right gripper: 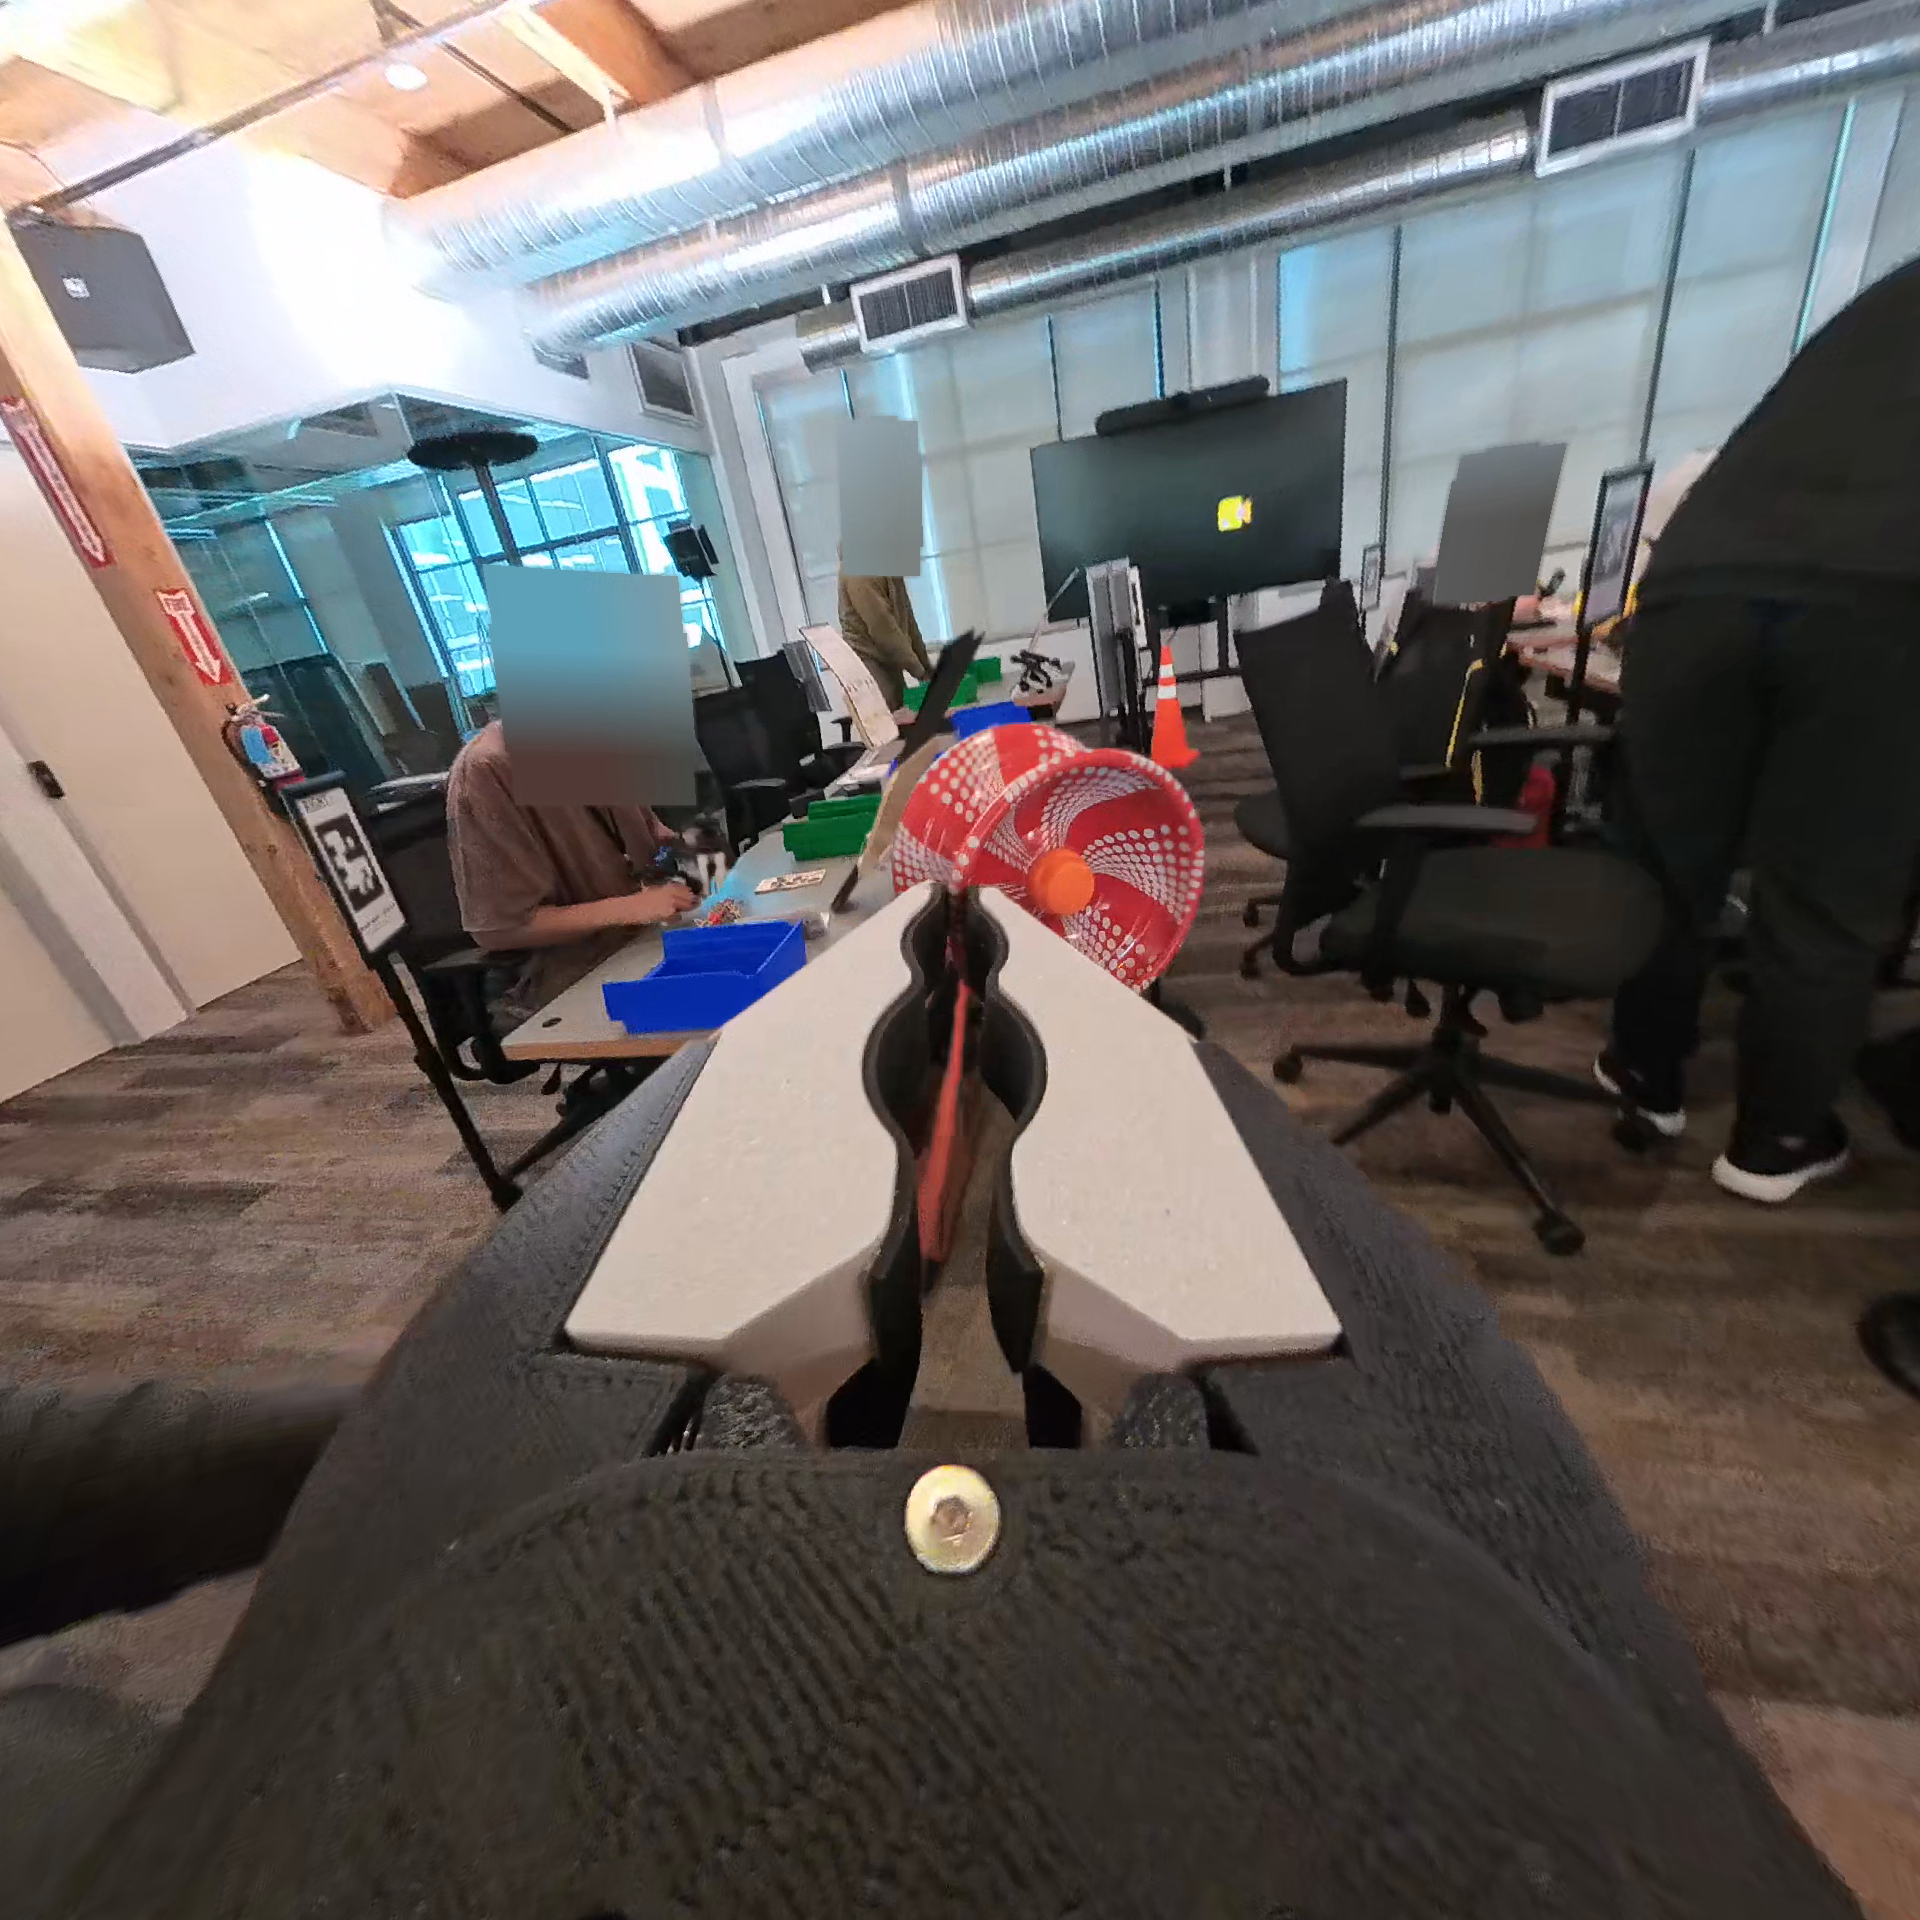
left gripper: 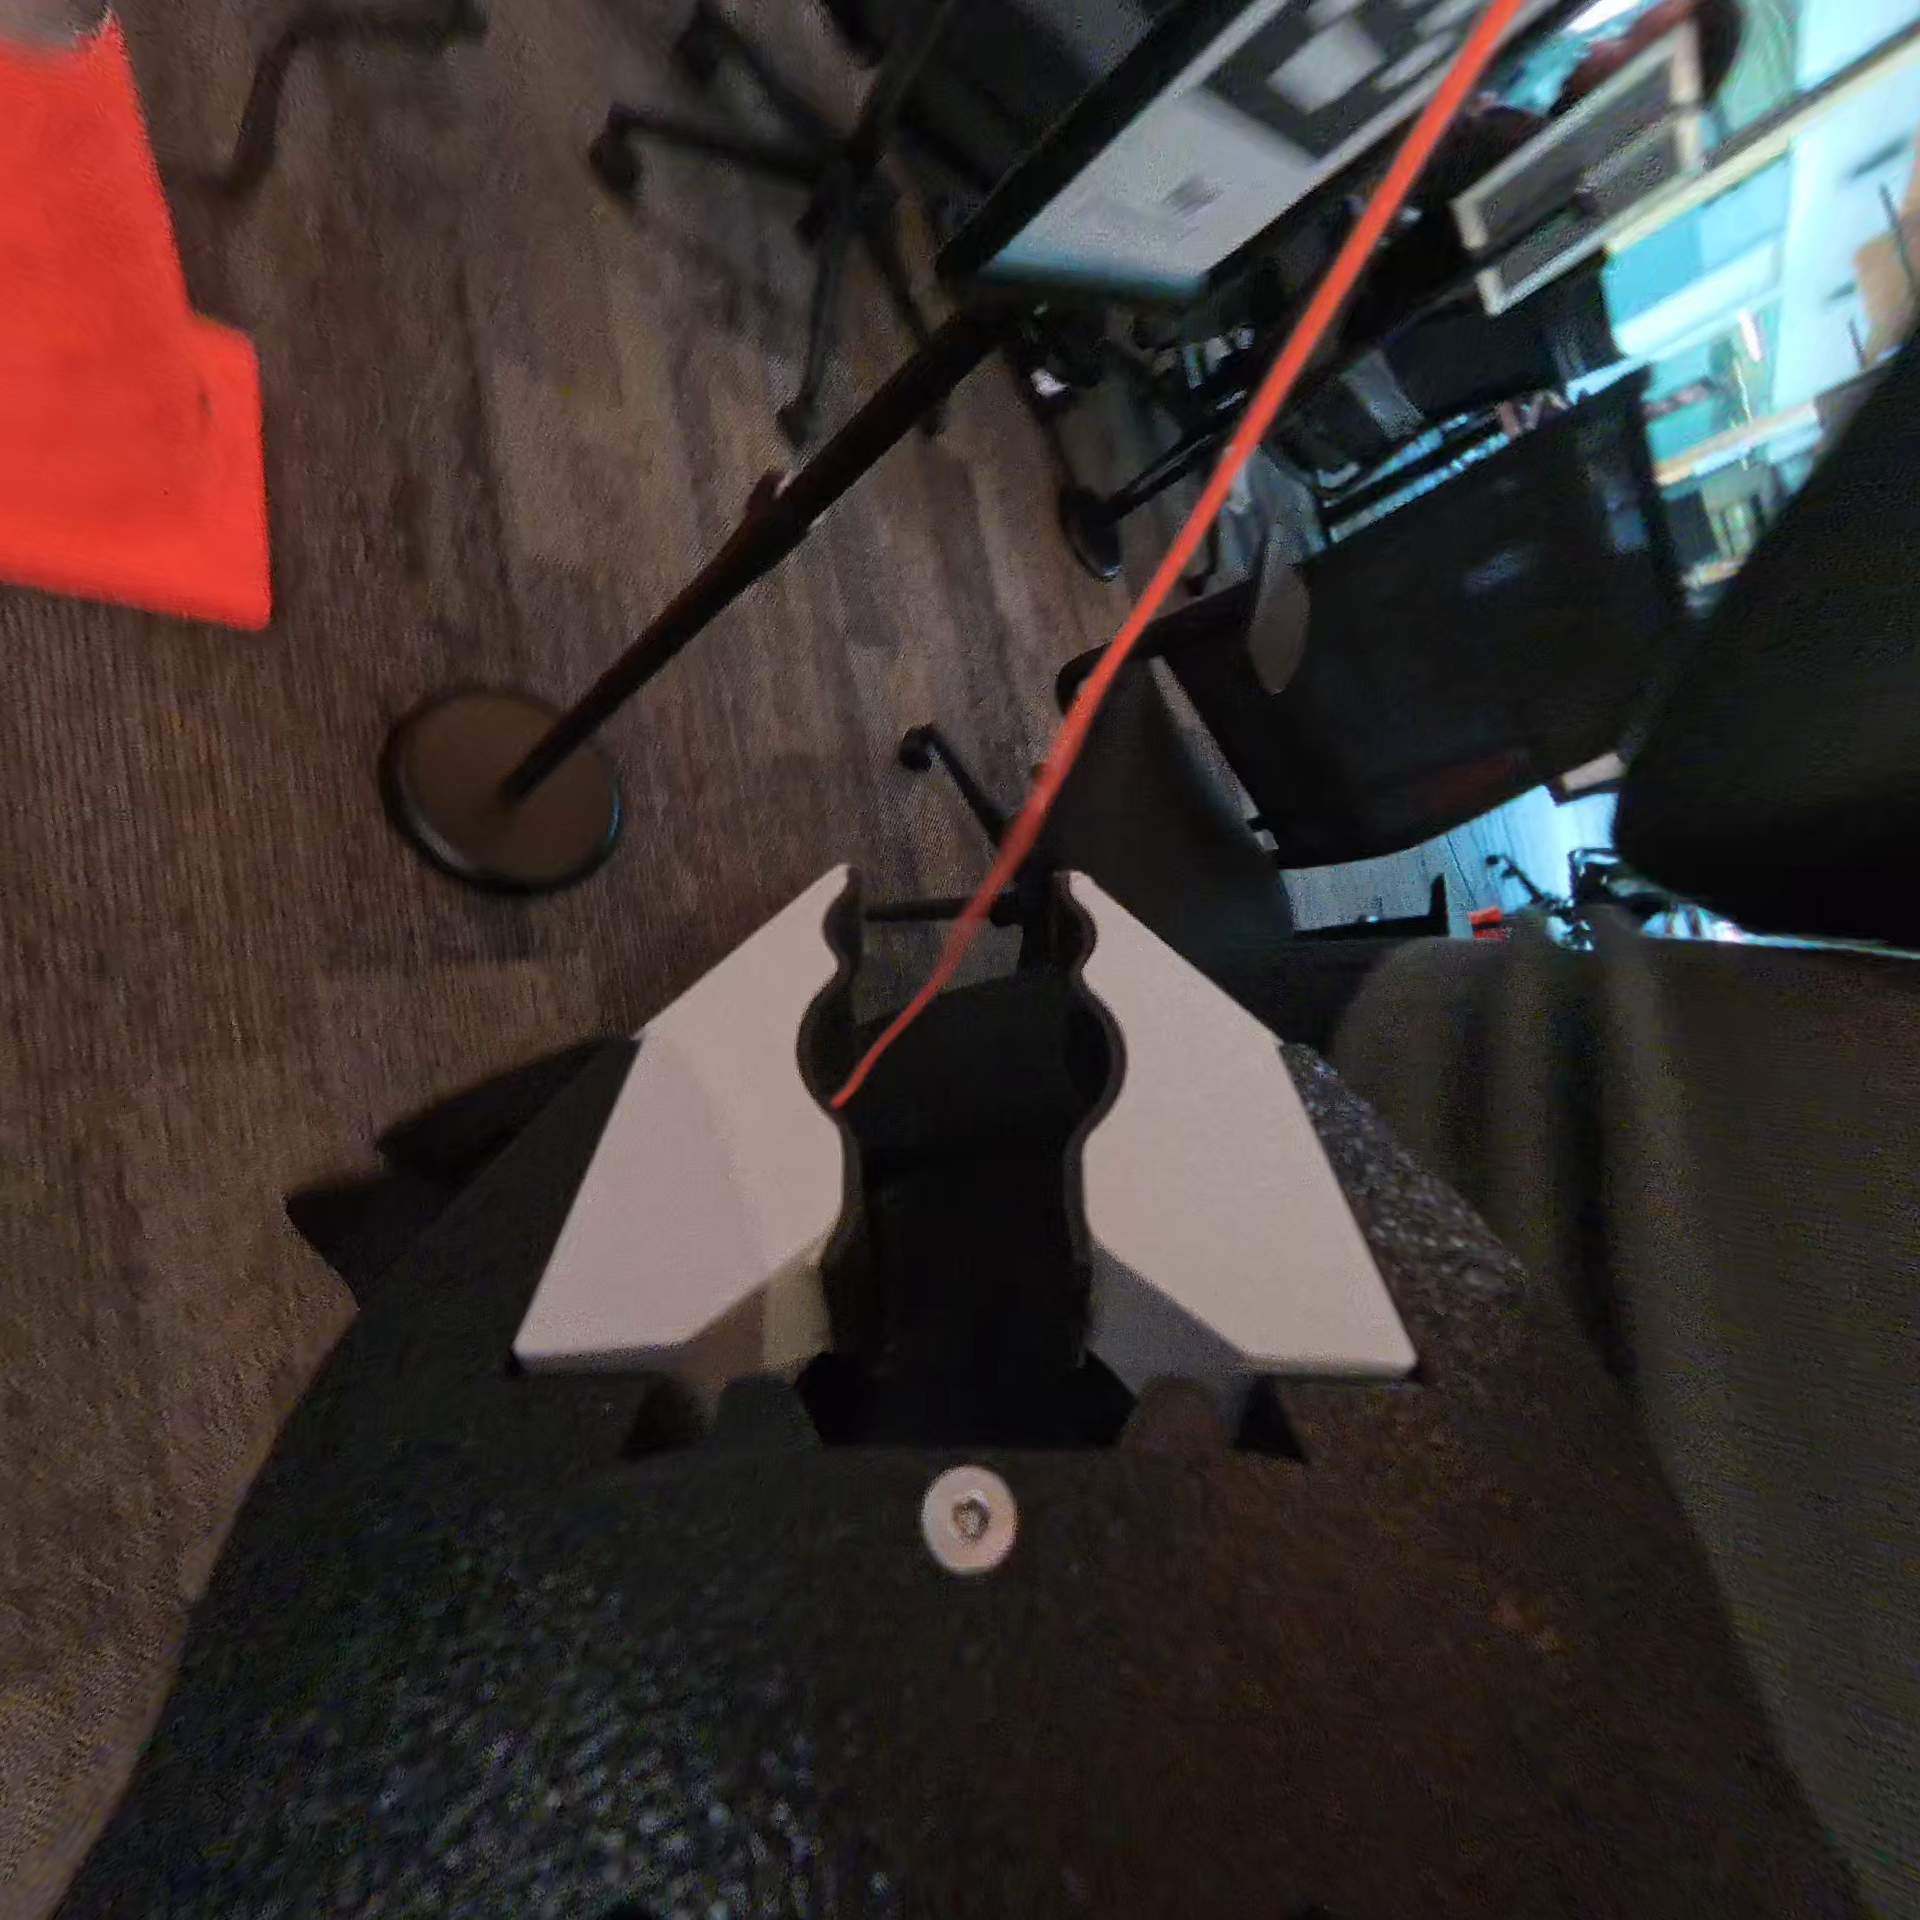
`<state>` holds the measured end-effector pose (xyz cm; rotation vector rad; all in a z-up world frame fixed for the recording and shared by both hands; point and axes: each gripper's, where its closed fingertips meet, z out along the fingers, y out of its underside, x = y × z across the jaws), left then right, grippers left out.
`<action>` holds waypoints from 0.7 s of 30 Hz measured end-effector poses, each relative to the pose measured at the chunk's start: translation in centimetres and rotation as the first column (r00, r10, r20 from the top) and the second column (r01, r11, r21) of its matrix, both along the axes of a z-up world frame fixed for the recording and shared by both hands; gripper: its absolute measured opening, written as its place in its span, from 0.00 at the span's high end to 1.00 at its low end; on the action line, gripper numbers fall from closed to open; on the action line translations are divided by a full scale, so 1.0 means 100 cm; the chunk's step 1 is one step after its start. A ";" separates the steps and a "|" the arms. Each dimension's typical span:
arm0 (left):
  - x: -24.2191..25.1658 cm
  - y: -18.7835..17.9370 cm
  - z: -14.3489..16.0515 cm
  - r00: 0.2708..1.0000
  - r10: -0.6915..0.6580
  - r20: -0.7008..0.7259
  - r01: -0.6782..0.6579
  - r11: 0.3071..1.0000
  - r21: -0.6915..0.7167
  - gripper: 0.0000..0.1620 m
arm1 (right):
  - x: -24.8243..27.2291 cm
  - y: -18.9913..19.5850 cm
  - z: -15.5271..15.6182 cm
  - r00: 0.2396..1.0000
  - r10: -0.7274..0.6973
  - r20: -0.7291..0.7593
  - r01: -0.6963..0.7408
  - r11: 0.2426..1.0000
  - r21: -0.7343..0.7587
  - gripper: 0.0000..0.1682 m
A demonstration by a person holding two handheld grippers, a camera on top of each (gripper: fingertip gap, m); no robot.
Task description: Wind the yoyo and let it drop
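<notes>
Right hand-held gripper pinches string; yoyo at fingertips.

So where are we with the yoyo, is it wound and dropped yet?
Not dropped. The right gripper pinches the red string just under the yoyo. The left gripper is open, string running taut through it. How much is wound can't be told.

No legible text; red signs on wooden post unreadable.
</notes>
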<state>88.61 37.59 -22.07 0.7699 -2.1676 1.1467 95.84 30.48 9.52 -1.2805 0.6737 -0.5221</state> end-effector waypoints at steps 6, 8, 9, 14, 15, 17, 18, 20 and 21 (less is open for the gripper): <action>-0.003 0.067 -0.163 0.942 0.241 -0.235 -0.159 0.934 0.319 0.72 | -0.013 -0.013 0.049 0.993 -0.017 0.115 0.019 1.000 -0.015 1.00; 0.007 0.072 -0.165 0.884 0.350 -0.310 -0.266 0.921 0.283 0.63 | -0.015 -0.014 0.057 0.991 -0.023 0.130 0.029 0.999 -0.046 1.00; 0.020 0.066 -0.147 0.878 0.374 -0.297 -0.320 0.922 0.215 0.60 | -0.016 -0.013 0.059 0.991 -0.017 0.132 0.025 0.998 -0.059 1.00; 0.072 -0.006 0.047 0.948 0.294 0.120 -0.251 0.925 -0.284 0.55 | -0.018 -0.002 0.056 0.993 0.021 0.120 -0.012 0.997 -0.078 1.00; 0.070 -0.022 0.093 0.944 0.271 0.191 -0.180 0.902 -0.392 0.54 | -0.018 0.002 0.055 0.993 0.032 0.114 -0.023 0.997 -0.077 1.00; 0.065 -0.046 0.176 0.927 0.283 0.247 -0.092 0.809 -0.580 0.54 | -0.019 0.010 0.051 0.993 0.054 0.108 -0.045 0.996 -0.081 1.00; 0.066 -0.054 0.203 0.914 0.297 0.275 -0.067 0.781 -0.621 0.57 | -0.021 0.015 0.051 0.992 0.066 0.107 -0.057 0.995 -0.084 1.00; 0.072 -0.066 0.235 0.860 0.347 0.374 -0.029 0.764 -0.644 0.64 | -0.023 0.022 0.052 0.991 0.082 0.106 -0.073 0.993 -0.088 1.00; 0.073 -0.069 0.246 0.836 0.364 0.411 -0.010 0.759 -0.650 0.67 | -0.024 0.025 0.051 0.991 0.087 0.104 -0.078 0.993 -0.090 1.00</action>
